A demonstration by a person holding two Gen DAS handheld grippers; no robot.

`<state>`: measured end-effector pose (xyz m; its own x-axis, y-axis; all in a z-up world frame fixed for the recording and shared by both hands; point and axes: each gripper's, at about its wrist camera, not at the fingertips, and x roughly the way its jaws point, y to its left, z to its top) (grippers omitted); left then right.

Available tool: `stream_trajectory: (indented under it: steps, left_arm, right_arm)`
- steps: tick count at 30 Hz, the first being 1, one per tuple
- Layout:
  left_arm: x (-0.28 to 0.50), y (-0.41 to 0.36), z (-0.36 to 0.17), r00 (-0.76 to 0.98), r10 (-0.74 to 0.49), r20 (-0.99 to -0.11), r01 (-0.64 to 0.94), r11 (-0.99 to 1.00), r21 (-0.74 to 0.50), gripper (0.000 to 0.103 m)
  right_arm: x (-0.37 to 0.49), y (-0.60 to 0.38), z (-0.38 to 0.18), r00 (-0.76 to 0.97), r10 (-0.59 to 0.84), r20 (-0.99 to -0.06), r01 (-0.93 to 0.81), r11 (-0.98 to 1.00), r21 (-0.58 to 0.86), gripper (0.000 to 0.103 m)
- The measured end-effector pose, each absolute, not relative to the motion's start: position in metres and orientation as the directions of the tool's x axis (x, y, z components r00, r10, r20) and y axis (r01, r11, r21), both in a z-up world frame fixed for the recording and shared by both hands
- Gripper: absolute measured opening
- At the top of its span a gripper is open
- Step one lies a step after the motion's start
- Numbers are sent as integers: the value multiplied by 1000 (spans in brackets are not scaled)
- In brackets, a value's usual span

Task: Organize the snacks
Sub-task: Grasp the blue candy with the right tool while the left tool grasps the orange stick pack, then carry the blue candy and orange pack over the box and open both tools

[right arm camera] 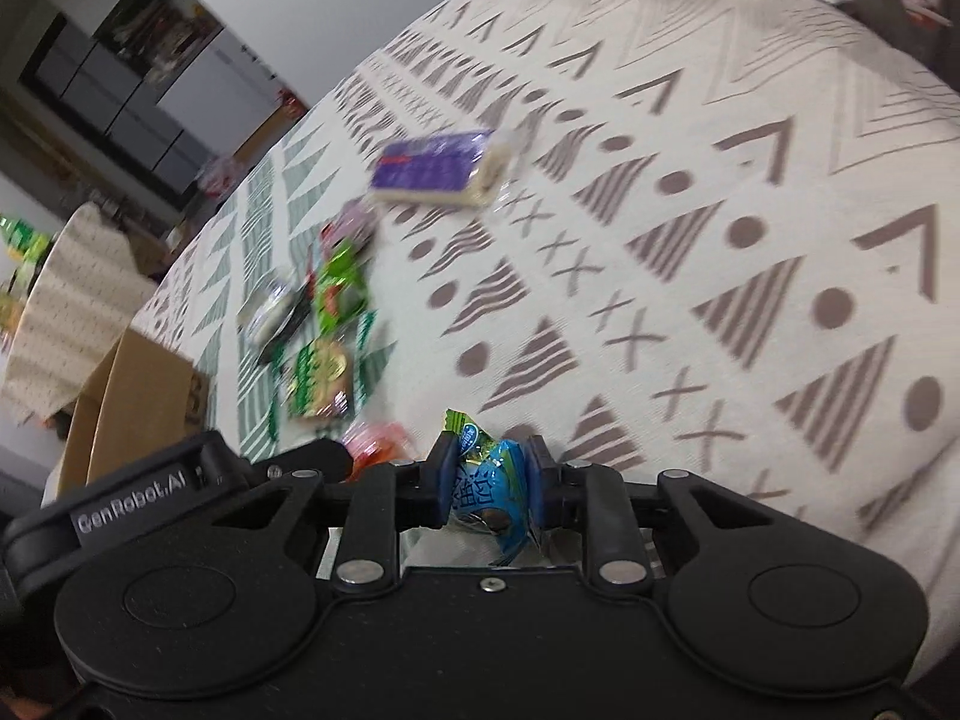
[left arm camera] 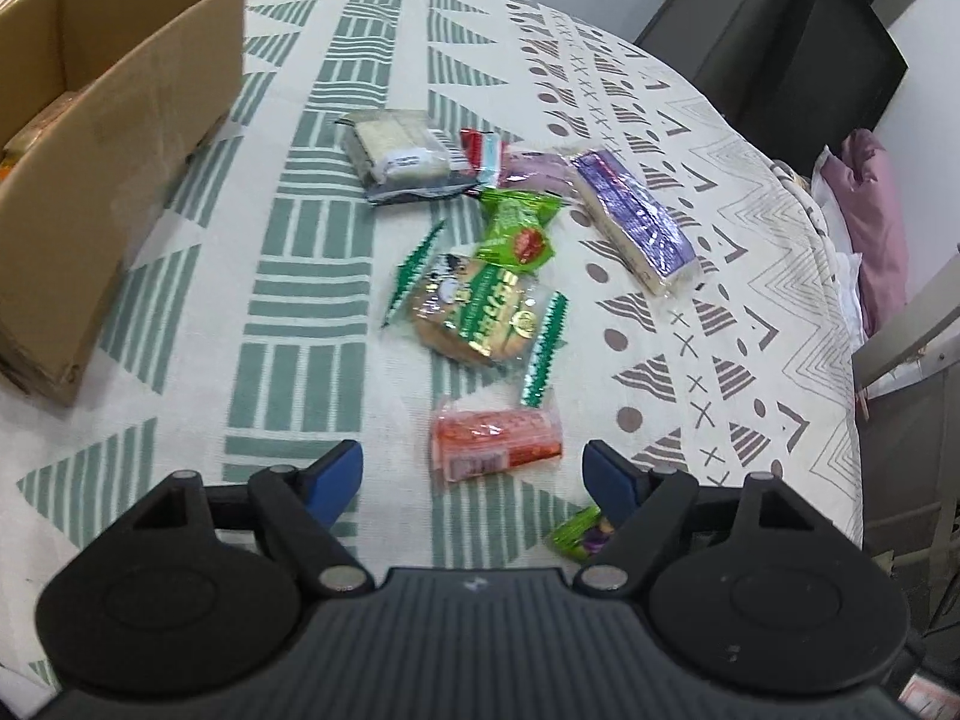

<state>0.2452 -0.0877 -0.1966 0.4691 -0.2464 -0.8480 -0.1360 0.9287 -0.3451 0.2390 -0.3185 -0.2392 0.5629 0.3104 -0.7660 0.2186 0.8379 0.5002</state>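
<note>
Several wrapped snacks lie on a patterned cloth (left arm camera: 180, 360). My left gripper (left arm camera: 473, 471) hangs open over them, its blue pads either side of an orange-red packet (left arm camera: 495, 443) without touching it. Beyond that lie a green-and-gold biscuit pack (left arm camera: 477, 315), a small green packet (left arm camera: 517, 231), a purple bar (left arm camera: 636, 219), a grey-and-white pack (left arm camera: 402, 153) and a small red-and-blue sachet (left arm camera: 483, 153). A small green-and-purple candy (left arm camera: 579, 534) sits beside the right finger. My right gripper (right arm camera: 492, 477) is shut on a blue sachet (right arm camera: 489, 483). The purple bar (right arm camera: 441, 168) and green packs (right arm camera: 321, 372) show blurred behind it.
An open cardboard box (left arm camera: 120, 138) stands at the left on the cloth, with something brown inside. Black cabinets (left arm camera: 780, 48) and a pink bundle (left arm camera: 870, 216) sit past the right edge of the table. The other gripper's black body (right arm camera: 180, 474) shows at the lower left in the right wrist view.
</note>
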Motion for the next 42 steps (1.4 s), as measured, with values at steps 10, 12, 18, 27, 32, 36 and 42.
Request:
stream_trajectory:
  steps: [10, 12, 18, 27, 32, 36, 42]
  left_arm:
    - [256, -106, -207, 464, -193, -864, -149, 945, -291, 77]
    - [258, -111, -207, 471, -171, -866, -163, 947, -276, 77]
    - [261, -123, -211, 468, -95, -879, -193, 959, -207, 72]
    - [260, -124, -204, 475, -62, -878, -189, 967, -170, 51]
    - [252, -116, -194, 482, -74, -873, -193, 963, -188, 51]
    - [244, -108, -181, 496, -96, -863, -183, 960, -212, 51]
    - [237, -94, -152, 528, -126, -840, -155, 958, -241, 51]
  right_arm:
    - [243, -333, -246, 575, 316, -755, 274, 795, 541, 24]
    - [244, -335, -247, 575, 313, -756, 280, 793, 541, 24]
    - [245, -336, -249, 575, 308, -758, 269, 803, 531, 24]
    - [244, -327, -245, 583, 327, -744, 233, 810, 539, 24]
    - [241, -324, -232, 602, 325, -730, 224, 808, 545, 24]
    - [239, -316, -214, 628, 328, -706, 197, 810, 552, 24]
    - [239, -298, -186, 661, 328, -675, 161, 816, 555, 24]
